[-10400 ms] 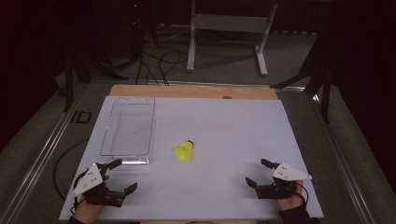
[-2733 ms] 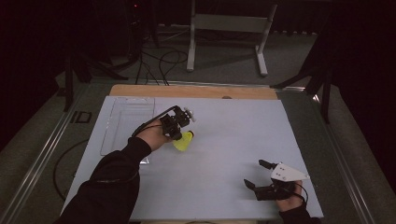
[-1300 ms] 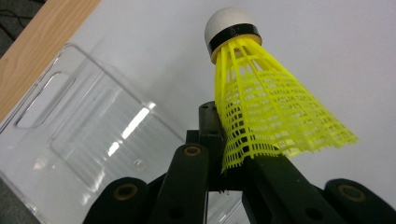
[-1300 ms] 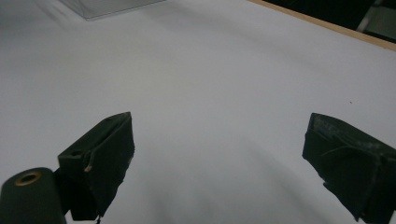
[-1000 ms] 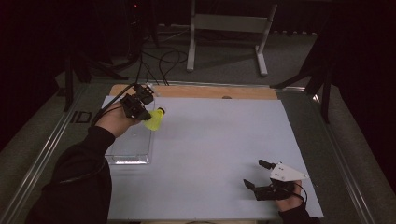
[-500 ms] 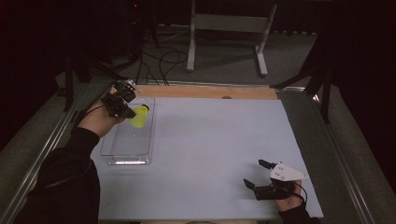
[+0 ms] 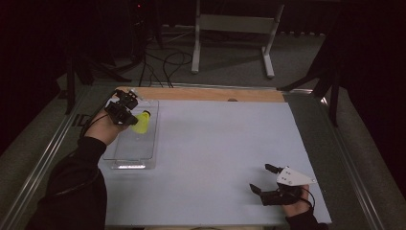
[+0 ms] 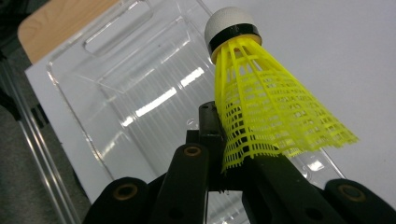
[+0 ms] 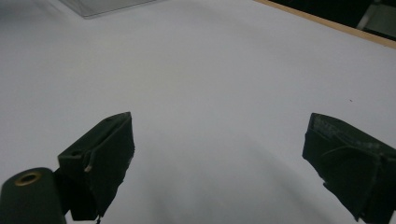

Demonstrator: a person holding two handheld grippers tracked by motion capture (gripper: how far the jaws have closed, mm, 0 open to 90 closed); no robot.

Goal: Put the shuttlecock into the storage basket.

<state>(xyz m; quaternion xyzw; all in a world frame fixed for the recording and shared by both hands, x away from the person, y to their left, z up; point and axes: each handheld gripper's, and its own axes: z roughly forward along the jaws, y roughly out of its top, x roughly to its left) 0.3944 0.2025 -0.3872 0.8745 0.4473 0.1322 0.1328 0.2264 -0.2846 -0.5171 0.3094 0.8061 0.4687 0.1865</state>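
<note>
A yellow plastic shuttlecock [image 7: 141,123] with a white cork tip hangs over the far end of a clear plastic tray [image 7: 129,155] at the table's left. My left gripper [image 7: 130,119] is shut on its skirt. In the left gripper view the shuttlecock [image 8: 261,107] points cork-up away from the jaws, my left gripper [image 8: 219,144] pinches the skirt's lower edge, and the tray [image 8: 140,93] lies underneath. My right gripper [image 7: 259,178] rests near the front right of the table, open with nothing in it. The right gripper view shows my right gripper [image 9: 219,140] with its jaws wide apart over bare white tabletop.
A wooden strip [image 7: 201,94] runs along the table's far edge. Metal rails [image 7: 43,158] border the left and right sides. A white stand [image 7: 230,28] and cables lie on the floor beyond. A tray corner [image 9: 102,4] shows at the top of the right gripper view.
My left gripper took hold of the shuttlecock at mid-table and carried it left and away, to above the tray's far end. The right gripper has stayed put.
</note>
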